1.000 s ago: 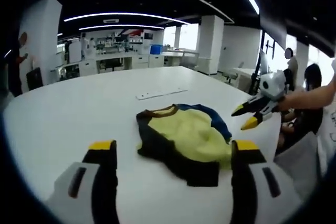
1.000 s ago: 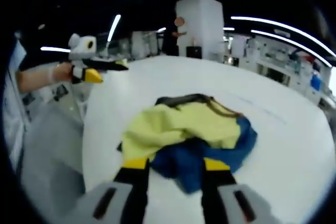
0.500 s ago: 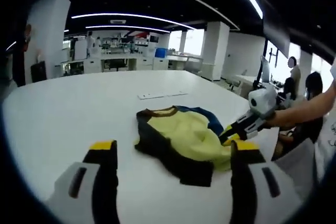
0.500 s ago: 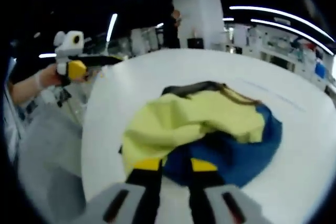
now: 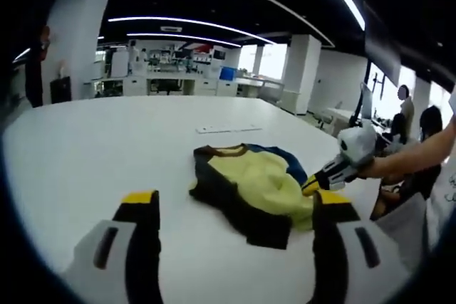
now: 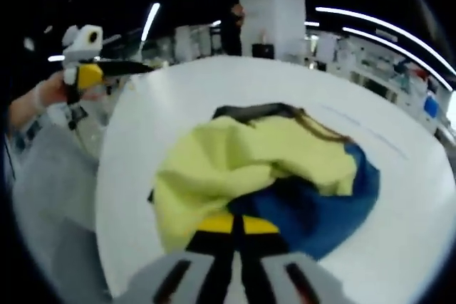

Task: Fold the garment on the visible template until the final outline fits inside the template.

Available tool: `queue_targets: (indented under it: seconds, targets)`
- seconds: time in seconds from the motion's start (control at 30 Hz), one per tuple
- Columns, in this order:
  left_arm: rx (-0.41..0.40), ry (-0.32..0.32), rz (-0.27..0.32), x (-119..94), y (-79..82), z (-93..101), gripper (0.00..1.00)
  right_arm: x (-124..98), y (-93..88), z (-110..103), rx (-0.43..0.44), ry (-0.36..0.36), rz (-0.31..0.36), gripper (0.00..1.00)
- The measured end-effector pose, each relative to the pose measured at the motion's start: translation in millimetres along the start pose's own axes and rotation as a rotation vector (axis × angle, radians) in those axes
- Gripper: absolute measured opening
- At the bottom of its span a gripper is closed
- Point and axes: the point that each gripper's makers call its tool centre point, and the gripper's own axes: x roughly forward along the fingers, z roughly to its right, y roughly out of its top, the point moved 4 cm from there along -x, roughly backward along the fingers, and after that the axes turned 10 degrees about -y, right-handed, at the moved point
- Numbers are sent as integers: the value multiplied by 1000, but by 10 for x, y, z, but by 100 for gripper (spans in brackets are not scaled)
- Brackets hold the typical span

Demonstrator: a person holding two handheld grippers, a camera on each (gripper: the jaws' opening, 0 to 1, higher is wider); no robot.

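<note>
Garment: the yellow-and-blue shirt (image 5: pixel 253 184) lies crumpled on the white desk (image 5: pixel 92 147), dark collar towards the far side, dark hem nearest the left tongs; no tidy fold in it yet.
Right tongs: here's the change! A second ago the right tongs (image 6: pixel 231 223) stood with jaws apart just short of the shirt; now the yellow tips are pressed together at the blue edge, right under the yellow flap. From the left gripper view the right tongs (image 5: pixel 313 187) sit against the shirt's right-hand side. Closed, then, and by the look of it pinching the cloth, though the fabric between the tips is too hidden to swear to.
Left tongs: the left tongs (image 5: pixel 235 208) hang wide open, short of the shirt's dark hem, touching nothing. In the right gripper view the left tongs (image 6: pixel 96 76) are up and well away from the shirt, beyond the desk edge.
Template: a pale strip (image 5: pixel 228 129) lies on the desk beyond the collar; I can't make out any template outline around the shirt.
Meaning for the task: I'd call this the first grip going on. One side looks taken; the other side is untouched, so the folding is barely begun.
Watch for: lifting by one bunched edge may drag the whole heap rather than spread it.
</note>
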Motion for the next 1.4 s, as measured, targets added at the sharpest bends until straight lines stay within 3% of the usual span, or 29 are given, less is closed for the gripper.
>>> queue_targets:
  seconds: [0.2, 0.37, 0.5, 0.77, 0.97, 1.4]
  targets:
    - [-4, -4, -2, 14, -8, 8, 85, -292, 166, 278, 237, -42, 94, 0]
    - [-3, -11, -1, 52, 2, -9, 85, -460, 88, 611, 381, -93, 137, 0]
    - [-5, -19, -7, 90, -13, 13, 85, -577, -56, 862, 459, -159, 148, 0]
    - [-11, -29, -22, 135, -56, 11, 85, -876, -524, 1308, 601, -298, 141, 0]
    - [-16, -35, -31, 157, -93, 11, 85, -1062, -851, 1428, 678, -375, 125, 0]
    - [-22, -51, -33, 224, -116, 51, 84, -1173, -1245, 1344, 752, -439, 81, 0]
